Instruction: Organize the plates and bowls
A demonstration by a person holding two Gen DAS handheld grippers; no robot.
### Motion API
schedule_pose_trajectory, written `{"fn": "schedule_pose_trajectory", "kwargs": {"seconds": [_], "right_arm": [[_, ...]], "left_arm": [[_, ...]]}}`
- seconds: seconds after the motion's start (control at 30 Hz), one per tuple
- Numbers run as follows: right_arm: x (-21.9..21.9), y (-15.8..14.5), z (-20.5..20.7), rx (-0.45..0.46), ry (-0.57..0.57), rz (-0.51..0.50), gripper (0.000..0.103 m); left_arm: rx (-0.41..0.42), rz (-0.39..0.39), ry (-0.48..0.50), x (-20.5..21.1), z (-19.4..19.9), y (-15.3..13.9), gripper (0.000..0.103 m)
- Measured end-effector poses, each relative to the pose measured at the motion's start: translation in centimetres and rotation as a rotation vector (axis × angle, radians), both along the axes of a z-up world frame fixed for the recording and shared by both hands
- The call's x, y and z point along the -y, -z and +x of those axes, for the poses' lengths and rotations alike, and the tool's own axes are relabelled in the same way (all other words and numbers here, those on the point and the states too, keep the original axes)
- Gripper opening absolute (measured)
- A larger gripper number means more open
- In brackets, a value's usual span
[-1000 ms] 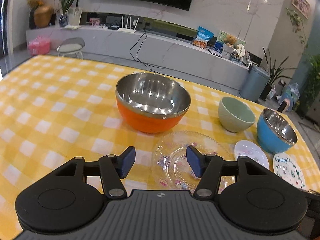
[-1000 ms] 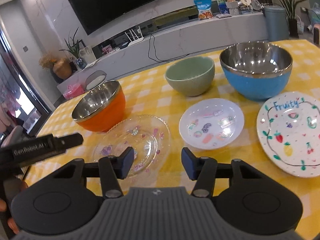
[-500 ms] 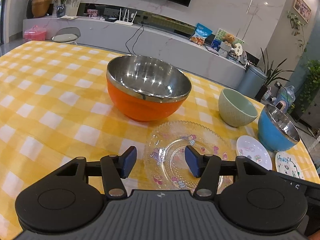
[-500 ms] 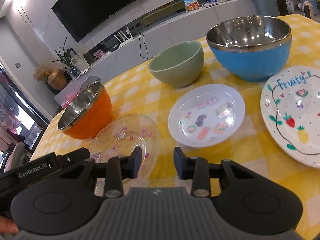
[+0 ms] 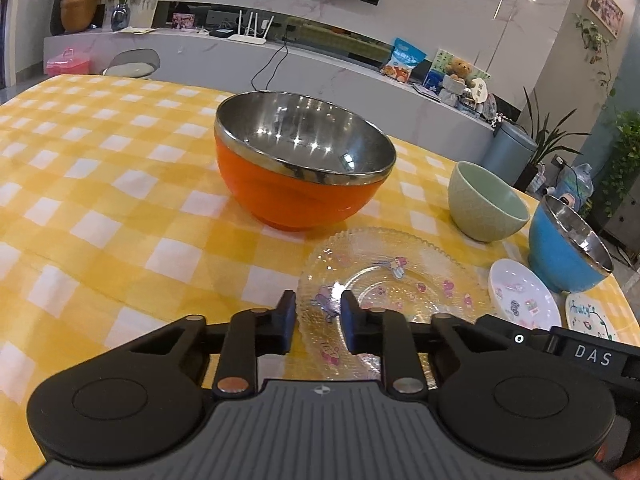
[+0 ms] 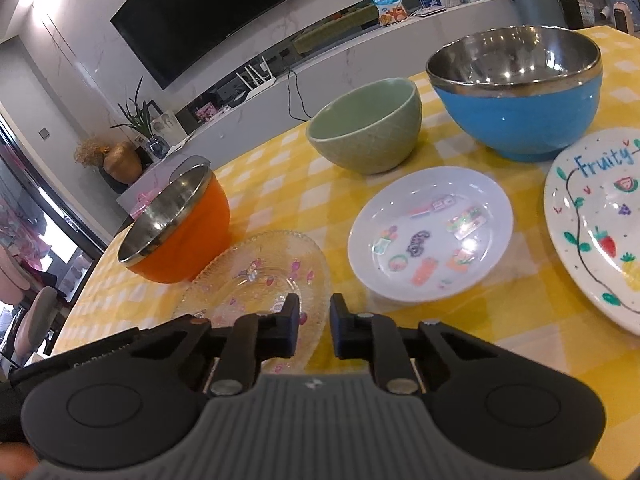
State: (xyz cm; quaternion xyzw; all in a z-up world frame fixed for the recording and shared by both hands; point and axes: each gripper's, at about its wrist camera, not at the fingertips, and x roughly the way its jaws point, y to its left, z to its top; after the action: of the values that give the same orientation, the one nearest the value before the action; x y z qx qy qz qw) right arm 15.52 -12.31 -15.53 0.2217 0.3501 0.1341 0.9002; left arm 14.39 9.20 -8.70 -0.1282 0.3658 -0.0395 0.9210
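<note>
Both grippers sit low over the near edge of the clear glass plate w/ scalloped rim and pink cartoon prints (image 5: 394,280), which lies flat on the yellow-and-white checked surface (image 5: 100,200). Left gripper (image 5: 318,322): fingers narrow and closing, the plate's near-left rim between them; pads apart from the glass as far as visible. Right gripper (image 6: 314,330): fingers narrow, also closing, at the plate's near-right rim; contact can't be made out. Orange bowl w/ steel lining (image 5: 304,164) stands just behind the plate. Green ceramic bowl (image 6: 366,128), blue steel-lined bowl (image 6: 516,92), small white sticker plate (image 6: 430,234) and white "Fruity" plate (image 6: 596,224) sit to the right.
</note>
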Motion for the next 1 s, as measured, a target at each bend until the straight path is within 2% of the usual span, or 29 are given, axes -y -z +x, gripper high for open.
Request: {"fn": "schedule_pose_trajectory", "kwargs": {"seconds": [0.17,0.57,0.8,1.0], "right_arm": [[0.2,0.1,0.0,-0.002,0.002,0.011,0.010],[0.7,-0.4,-0.6,-0.024,-0.007,0.049,0.008],[0.3,-1.7,-2.3,-0.019,-0.033,0.065,0.008],[1.1,-2.7,-5.0,-0.025,-0.041,0.097,0.008]], "left_arm": [[-0.009,-0.037,-0.016,-0.7,0.0,-0.1,0.016],[-0.021,-0.016,-0.033,-0.7,-0.8,-1.2,0.014],[-0.044,-0.042,-0.064,-1.6,-2.4,-3.4,0.014],[-0.054,-0.005,-0.045,-0.9,-4.4,-5.3,0.013]]}}
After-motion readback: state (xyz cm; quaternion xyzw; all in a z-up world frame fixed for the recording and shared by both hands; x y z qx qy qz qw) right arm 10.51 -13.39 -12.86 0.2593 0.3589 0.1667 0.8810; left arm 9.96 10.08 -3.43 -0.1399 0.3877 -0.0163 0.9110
